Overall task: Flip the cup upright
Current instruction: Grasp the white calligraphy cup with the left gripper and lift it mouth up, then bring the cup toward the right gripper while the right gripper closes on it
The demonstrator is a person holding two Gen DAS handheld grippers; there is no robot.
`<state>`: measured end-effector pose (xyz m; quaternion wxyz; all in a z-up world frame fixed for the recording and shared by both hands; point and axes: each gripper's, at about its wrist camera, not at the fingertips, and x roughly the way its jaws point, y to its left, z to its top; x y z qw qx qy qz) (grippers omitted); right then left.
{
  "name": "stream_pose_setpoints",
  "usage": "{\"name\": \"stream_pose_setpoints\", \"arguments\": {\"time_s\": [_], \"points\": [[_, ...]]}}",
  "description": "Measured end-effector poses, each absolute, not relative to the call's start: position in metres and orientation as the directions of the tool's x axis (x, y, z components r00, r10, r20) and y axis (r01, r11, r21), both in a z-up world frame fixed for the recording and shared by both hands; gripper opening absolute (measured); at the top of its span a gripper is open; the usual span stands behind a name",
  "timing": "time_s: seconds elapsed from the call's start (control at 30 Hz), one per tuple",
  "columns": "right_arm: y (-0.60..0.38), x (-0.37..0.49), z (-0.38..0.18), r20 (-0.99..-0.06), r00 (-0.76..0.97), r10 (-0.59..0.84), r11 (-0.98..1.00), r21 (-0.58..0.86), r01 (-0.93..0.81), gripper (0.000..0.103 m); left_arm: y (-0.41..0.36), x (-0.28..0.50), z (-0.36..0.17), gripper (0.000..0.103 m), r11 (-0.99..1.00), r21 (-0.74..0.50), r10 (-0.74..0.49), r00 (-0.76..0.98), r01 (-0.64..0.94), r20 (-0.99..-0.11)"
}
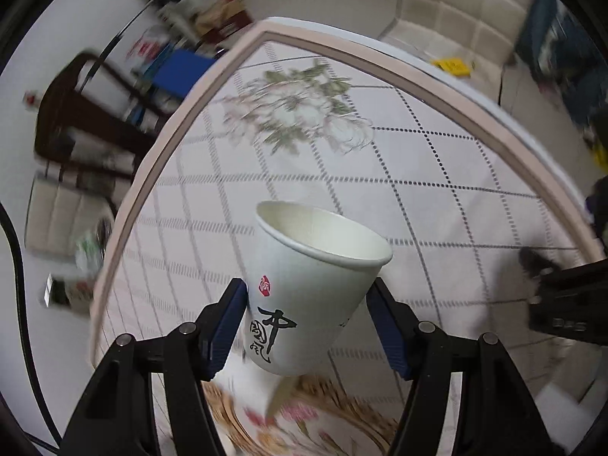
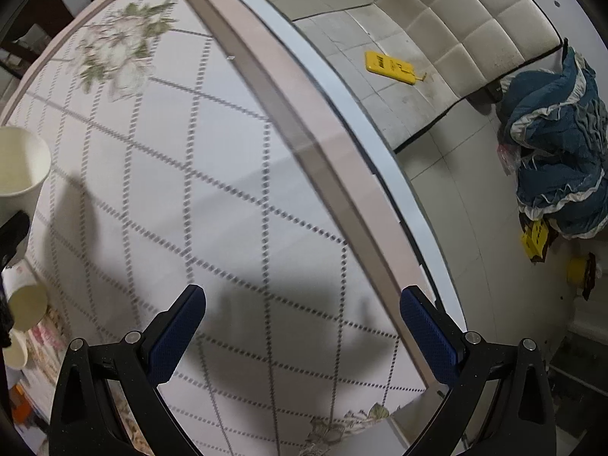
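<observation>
Yellow card (image 2: 390,67) on quilted cushion (image 2: 456,19); blue cloth (image 2: 558,140) nearby

even, soft indoor light; motion blur smears the left view's edges; fisheye bends the desk (image 2: 326,174) rim; dark shadows cross it.

Three paper cups (image 1: 311,288), two tongs (image 1: 307,326), one table (image 2: 235,190)
</observation>
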<state>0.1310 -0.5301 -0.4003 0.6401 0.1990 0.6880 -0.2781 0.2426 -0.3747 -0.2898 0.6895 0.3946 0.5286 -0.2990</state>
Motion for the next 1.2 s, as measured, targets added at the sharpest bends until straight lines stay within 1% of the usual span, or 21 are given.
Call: {"name": "stream_pose_setpoints", "arguments": {"time_s": [0.23,0.47,0.63,0.8,0.9,1.2], "points": [[-0.473,0.128,-0.367,-0.993,-0.068,-0.100,0.821,-0.121,0.558,0.103,-0.281,0.221,-0.245,0.062,0.725,0.151,-0.001,0.221,0.672,-0.975],[-0.402,0.116,-0.346,-0.995,-0.047,-0.092,0.859,-0.103,0.502,0.103,-0.190,0.189,-0.240,0.062,0.859,0.065,-0.020,0.160,0.508,-0.987],[-0.355,0.116,-0.345,-0.995,-0.049,-0.090,0.897,-0.102,0.430,0.103,-0.138,0.169,-0.263,0.062,0.928,-0.018,-0.049,0.072,0.372,-0.996],[-0.324,0.114,-0.357,-0.992,-0.075,-0.098,0.917,-0.119,0.381,0.103,-0.088,0.157,-0.313,0.062,0.974,-0.169,-0.156,-0.096,0.151,-0.983],[-0.311,0.114,-0.368,-0.989,-0.100,-0.111,0.925,-0.139,0.352,0.103,-0.079,0.154,-0.339,0.062,0.977,-0.204,-0.194,-0.151,0.056,-0.969],[-0.300,0.109,-0.391,-0.981,-0.146,-0.126,0.934,-0.167,0.316,0.103,-0.076,0.155,-0.377,0.063,0.959,-0.256,-0.273,-0.168,-0.118,-0.947]]}}
